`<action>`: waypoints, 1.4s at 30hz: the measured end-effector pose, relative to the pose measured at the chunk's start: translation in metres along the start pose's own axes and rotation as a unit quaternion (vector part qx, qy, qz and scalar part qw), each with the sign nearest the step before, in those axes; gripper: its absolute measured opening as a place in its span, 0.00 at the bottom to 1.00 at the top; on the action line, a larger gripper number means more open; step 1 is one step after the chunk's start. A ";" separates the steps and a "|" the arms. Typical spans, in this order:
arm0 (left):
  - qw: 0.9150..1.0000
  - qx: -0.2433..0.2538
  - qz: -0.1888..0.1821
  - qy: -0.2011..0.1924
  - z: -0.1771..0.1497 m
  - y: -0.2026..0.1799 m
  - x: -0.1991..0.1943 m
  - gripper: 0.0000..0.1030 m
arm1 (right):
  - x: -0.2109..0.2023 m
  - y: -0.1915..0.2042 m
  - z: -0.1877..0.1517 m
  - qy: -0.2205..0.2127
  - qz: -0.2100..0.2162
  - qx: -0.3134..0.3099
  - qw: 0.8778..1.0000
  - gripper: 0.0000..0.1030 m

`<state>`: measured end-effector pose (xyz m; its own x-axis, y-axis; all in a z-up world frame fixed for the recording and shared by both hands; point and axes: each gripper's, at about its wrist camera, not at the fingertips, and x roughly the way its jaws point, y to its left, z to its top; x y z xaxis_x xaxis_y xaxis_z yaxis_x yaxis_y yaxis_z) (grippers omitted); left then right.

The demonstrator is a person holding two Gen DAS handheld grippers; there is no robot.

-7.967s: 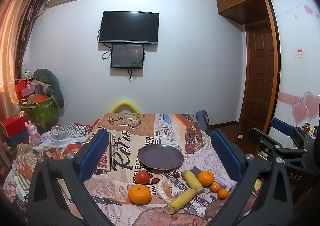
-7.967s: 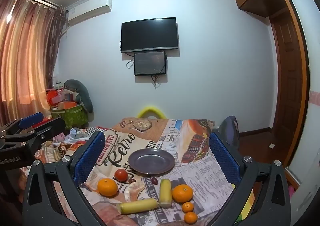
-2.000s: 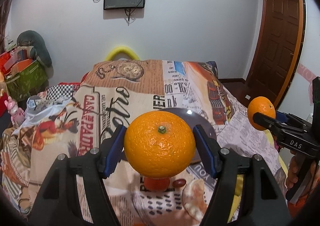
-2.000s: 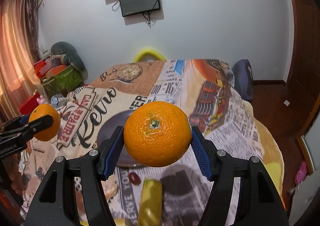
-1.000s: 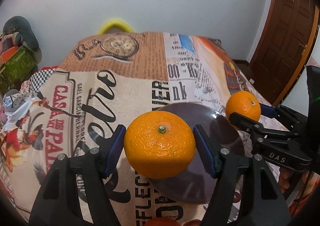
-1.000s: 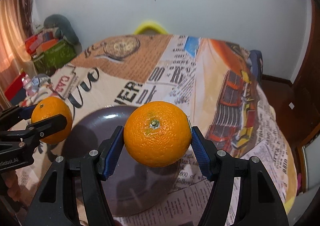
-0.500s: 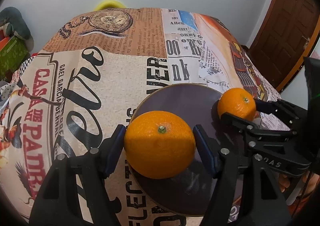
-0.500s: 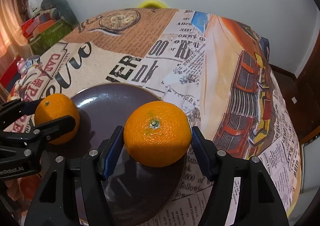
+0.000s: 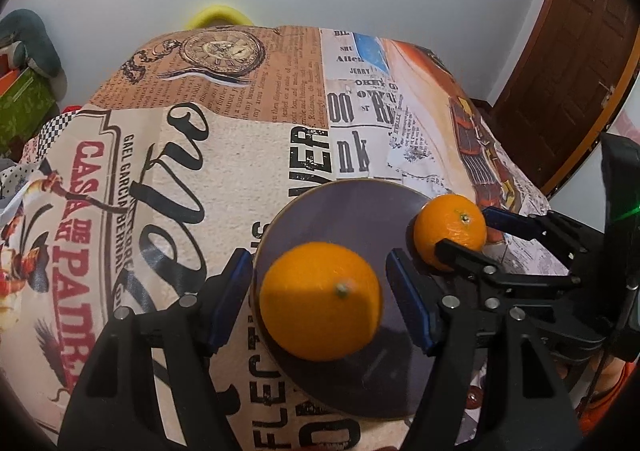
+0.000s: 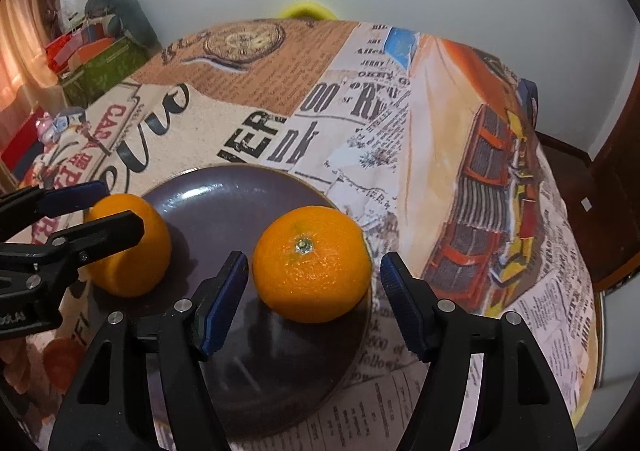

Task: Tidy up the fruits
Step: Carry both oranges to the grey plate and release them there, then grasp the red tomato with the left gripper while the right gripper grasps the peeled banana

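Two oranges lie on the dark purple plate point(image 9: 340, 211), also seen from the right point(image 10: 224, 203). The bigger-looking orange point(image 9: 320, 301) lies on the plate's near left part between the blue pads of my left gripper point(image 9: 318, 255). A narrow gap shows on each side, so it is open. The second orange point(image 10: 312, 263) rests at the plate's right rim inside my right gripper point(image 10: 313, 257). Those jaws are opening, and neither pad touches the fruit. Each view also shows the other gripper around its orange: the right gripper point(image 9: 462, 229) and the left gripper point(image 10: 120, 207).
The table wears a newspaper-print cloth point(image 9: 180, 171). A small dark red fruit point(image 9: 474, 399) lies near the plate's front right. A yellow chair back point(image 10: 306, 9) stands behind the table, a green box point(image 10: 104, 67) at the left and a brown door point(image 9: 580, 51) at the right.
Both grippers came down over the plate with their oranges. Their pads have now come off the fruit, and the left orange has rolled so its stem points another way.
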<state>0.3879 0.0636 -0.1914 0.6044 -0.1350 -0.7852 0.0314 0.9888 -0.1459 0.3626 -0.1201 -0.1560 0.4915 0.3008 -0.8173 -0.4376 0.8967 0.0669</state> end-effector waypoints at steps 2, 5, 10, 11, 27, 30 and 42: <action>1.000 -0.001 0.001 -0.006 -0.002 0.000 -0.009 0.67 | -0.009 -0.001 -0.001 -0.006 0.001 0.003 1.000 0.64; 1.000 -0.001 0.004 -0.013 -0.004 0.000 -0.023 0.67 | -0.024 -0.001 -0.003 -0.017 -0.004 0.005 1.000 0.64; 0.999 0.003 0.012 -0.030 -0.011 -0.002 -0.053 0.67 | -0.058 0.001 -0.008 -0.043 -0.013 0.001 0.999 0.64; 0.999 0.004 0.013 -0.033 -0.012 -0.003 -0.059 0.67 | -0.063 0.002 -0.009 -0.048 -0.014 0.000 0.999 0.64; 0.998 0.026 0.035 -0.047 -0.062 -0.009 -0.126 0.67 | -0.141 0.026 -0.056 -0.099 -0.042 -0.020 0.994 0.65; 0.998 0.026 0.036 -0.042 -0.074 -0.006 -0.131 0.67 | -0.142 0.026 -0.068 -0.093 -0.043 -0.014 0.995 0.65; 0.999 0.020 0.040 -0.004 -0.124 0.004 -0.104 0.67 | -0.110 0.021 -0.117 -0.028 -0.050 0.011 0.998 0.65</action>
<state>0.2260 0.0740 -0.1853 0.6123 -0.0558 -0.7887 0.0140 0.9981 -0.0597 0.2107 -0.1724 -0.1317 0.5732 0.2271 -0.7873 -0.3687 0.9296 -0.0002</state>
